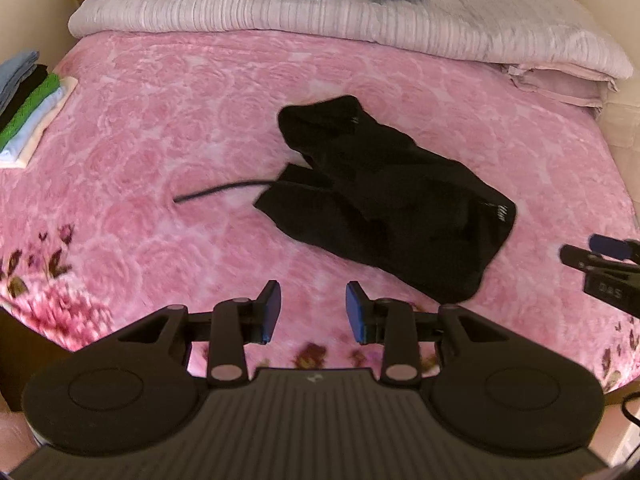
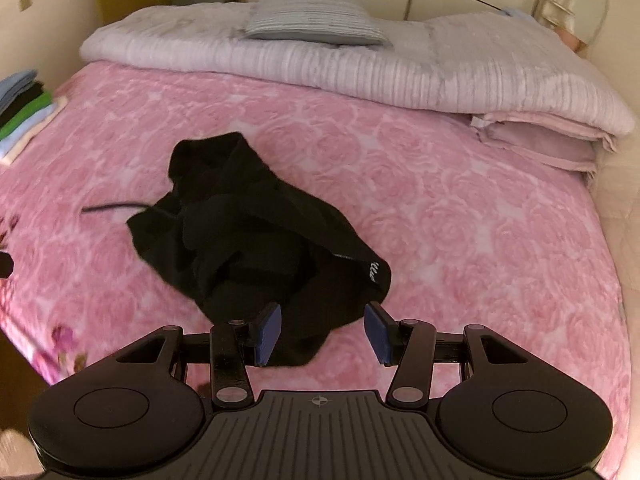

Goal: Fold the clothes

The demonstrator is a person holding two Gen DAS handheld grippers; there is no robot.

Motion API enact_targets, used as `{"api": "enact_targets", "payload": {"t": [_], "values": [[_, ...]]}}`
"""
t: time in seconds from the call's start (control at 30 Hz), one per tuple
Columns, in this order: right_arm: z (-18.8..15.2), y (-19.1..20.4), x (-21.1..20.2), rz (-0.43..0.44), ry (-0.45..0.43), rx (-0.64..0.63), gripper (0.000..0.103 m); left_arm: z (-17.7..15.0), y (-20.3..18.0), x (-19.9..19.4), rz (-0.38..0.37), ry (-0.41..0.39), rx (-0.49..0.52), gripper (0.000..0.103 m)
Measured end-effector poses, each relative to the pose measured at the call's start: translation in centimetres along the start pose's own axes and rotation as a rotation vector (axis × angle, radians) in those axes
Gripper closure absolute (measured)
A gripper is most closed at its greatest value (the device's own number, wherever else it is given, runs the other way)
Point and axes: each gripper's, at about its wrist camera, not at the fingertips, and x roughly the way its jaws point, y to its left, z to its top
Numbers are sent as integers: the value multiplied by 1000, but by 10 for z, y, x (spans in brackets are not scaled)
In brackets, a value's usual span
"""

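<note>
While both your tools hang released, left tool and right tool, the crumpled black trousers lie mid-bed; pinch several layers, or snag the loose drawcord, and your fold skews.

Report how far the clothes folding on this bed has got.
Done: a stack of folded clothes sits at the bed's far left edge. In hand: nothing; the left gripper and right gripper are both open above the pink bedspread. Left: the black garment lies crumpled, unfolded.
</note>
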Motion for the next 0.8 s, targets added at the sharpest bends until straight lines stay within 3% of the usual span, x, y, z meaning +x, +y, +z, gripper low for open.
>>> {"api": "enact_targets", "payload": {"t": [0.33,0.8], "values": [[8,28,-2,-105,35,101,53,33,39,44,-46,29,78,73],[-26,20,11,-160,119,188,53,15,48,95,-104,116,36,73]]}}
